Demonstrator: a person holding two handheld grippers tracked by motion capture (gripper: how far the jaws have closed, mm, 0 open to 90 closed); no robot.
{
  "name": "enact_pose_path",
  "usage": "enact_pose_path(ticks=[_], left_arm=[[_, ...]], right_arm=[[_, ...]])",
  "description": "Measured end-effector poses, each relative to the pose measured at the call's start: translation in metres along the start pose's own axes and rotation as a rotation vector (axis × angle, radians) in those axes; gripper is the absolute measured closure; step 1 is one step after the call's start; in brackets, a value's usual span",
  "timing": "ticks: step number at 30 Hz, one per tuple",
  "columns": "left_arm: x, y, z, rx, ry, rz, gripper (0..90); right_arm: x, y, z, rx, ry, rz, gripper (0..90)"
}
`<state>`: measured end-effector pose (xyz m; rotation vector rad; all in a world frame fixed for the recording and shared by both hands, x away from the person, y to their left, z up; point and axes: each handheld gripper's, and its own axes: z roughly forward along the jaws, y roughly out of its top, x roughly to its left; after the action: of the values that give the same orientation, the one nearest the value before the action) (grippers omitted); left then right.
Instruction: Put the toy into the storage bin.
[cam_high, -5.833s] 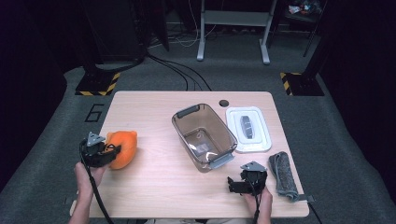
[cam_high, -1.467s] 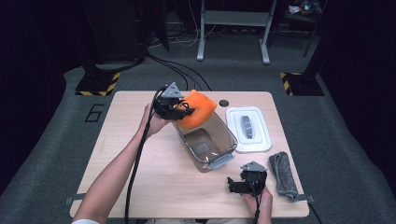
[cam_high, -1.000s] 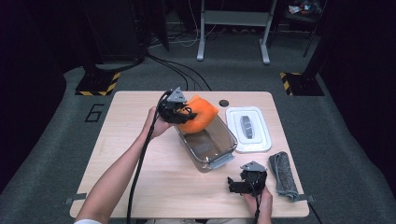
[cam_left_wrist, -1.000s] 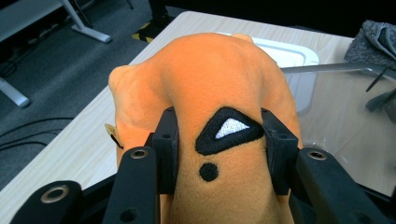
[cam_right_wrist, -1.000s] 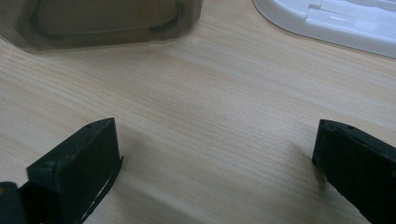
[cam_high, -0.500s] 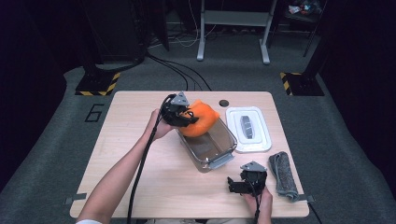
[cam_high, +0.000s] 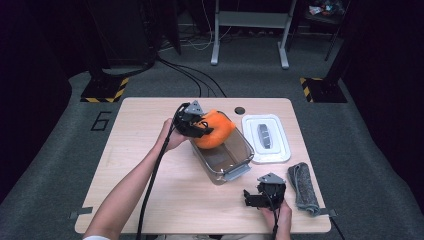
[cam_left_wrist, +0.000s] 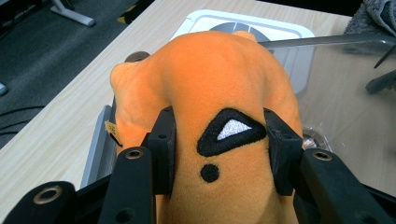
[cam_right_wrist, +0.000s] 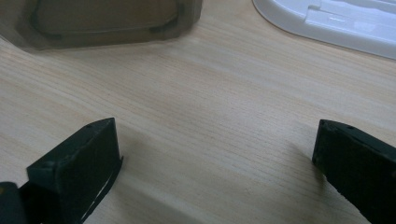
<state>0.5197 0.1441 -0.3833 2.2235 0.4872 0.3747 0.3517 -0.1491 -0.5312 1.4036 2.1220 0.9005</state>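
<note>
An orange plush toy (cam_high: 216, 131) with a black and white eye patch (cam_left_wrist: 231, 133) hangs partly inside the far end of a clear plastic bin (cam_high: 247, 151). My left gripper (cam_high: 202, 127) is shut on the toy, one pad pressing into each of its sides (cam_left_wrist: 217, 135). In the left gripper view the bin's clear wall (cam_left_wrist: 355, 93) lies below and to the right of the toy. My right gripper (cam_high: 251, 198) rests on the table near the front edge, jaws wide apart over bare wood (cam_right_wrist: 215, 140), just short of the bin's near end (cam_right_wrist: 107, 23).
A white lid (cam_high: 266, 139) with a grey handle lies flat to the right of the bin. A rolled grey cloth (cam_high: 302, 187) lies at the table's front right corner. A dark round grommet (cam_high: 240, 110) sits near the far edge.
The left gripper carried the plush toy from the table's left side to the bin. Over the last second it moved right and down into the bin's far end. The right gripper stayed still.
</note>
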Motion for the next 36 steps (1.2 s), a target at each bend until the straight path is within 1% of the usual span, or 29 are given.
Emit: enact_pose_path(ticks=[1,3,4,5,8,9,10,13,17,19,20,24,27,28,31,33,35,36], left_arm=[[0.000,0.000,0.001,0.006,-0.005,0.002,55.1],[0.001,-0.001,0.002,0.009,0.000,0.002,54.9],[0.001,-0.001,0.002,0.014,-0.009,-0.004,54.9],[0.001,-0.001,0.003,0.011,-0.009,-0.009,54.8],[0.002,-0.001,0.003,0.014,0.002,0.001,54.5],[0.002,-0.002,0.004,0.015,-0.002,-0.006,54.5],[0.002,-0.002,0.004,0.023,-0.007,-0.002,54.4],[0.003,-0.002,0.004,0.025,-0.005,-0.001,54.2],[0.002,-0.003,0.006,0.035,-0.012,-0.011,54.2],[0.002,-0.003,0.007,0.040,-0.014,-0.004,54.2],[0.002,-0.004,0.008,0.037,-0.010,-0.013,54.2],[0.003,-0.004,0.008,0.043,-0.013,-0.017,54.2],[0.003,-0.004,0.009,0.060,-0.021,-0.010,54.2],[0.003,-0.004,0.010,0.060,-0.023,-0.016,54.1],[0.002,-0.005,0.012,0.068,-0.021,-0.014,53.9],[0.002,-0.005,0.013,0.082,-0.024,-0.017,53.8],[0.002,-0.006,0.018,0.111,-0.024,-0.010,53.0],[0.001,-0.007,0.020,0.115,-0.026,-0.015,52.5]], right_arm=[[0.000,0.000,0.000,0.003,0.000,-0.001,0.0],[0.000,0.000,0.000,0.002,-0.002,0.002,0.0],[0.000,0.000,0.000,0.001,0.000,0.002,0.0],[0.000,0.000,0.000,0.001,0.000,0.001,0.0],[0.000,0.000,0.000,0.001,0.001,-0.001,0.0],[0.000,0.000,0.000,0.001,0.001,-0.001,0.0],[0.000,0.000,0.000,0.003,0.001,-0.002,0.0],[0.000,0.000,0.000,0.002,0.003,-0.001,0.0],[0.000,0.000,0.000,0.002,-0.001,0.002,0.0],[0.000,0.000,0.000,0.002,0.001,-0.001,0.0],[0.000,0.000,0.000,0.002,0.004,-0.001,0.0],[0.000,0.000,0.000,0.003,0.000,0.000,0.0],[0.000,0.000,0.000,0.003,0.002,-0.002,0.0],[0.000,0.000,0.000,0.001,0.001,0.002,0.0],[0.000,0.000,0.000,0.001,0.001,0.002,0.0],[0.000,0.000,0.000,0.001,0.001,0.002,0.0],[0.000,0.000,0.000,0.002,0.003,0.000,0.0],[0.000,0.000,0.000,0.002,0.000,0.000,0.0]])
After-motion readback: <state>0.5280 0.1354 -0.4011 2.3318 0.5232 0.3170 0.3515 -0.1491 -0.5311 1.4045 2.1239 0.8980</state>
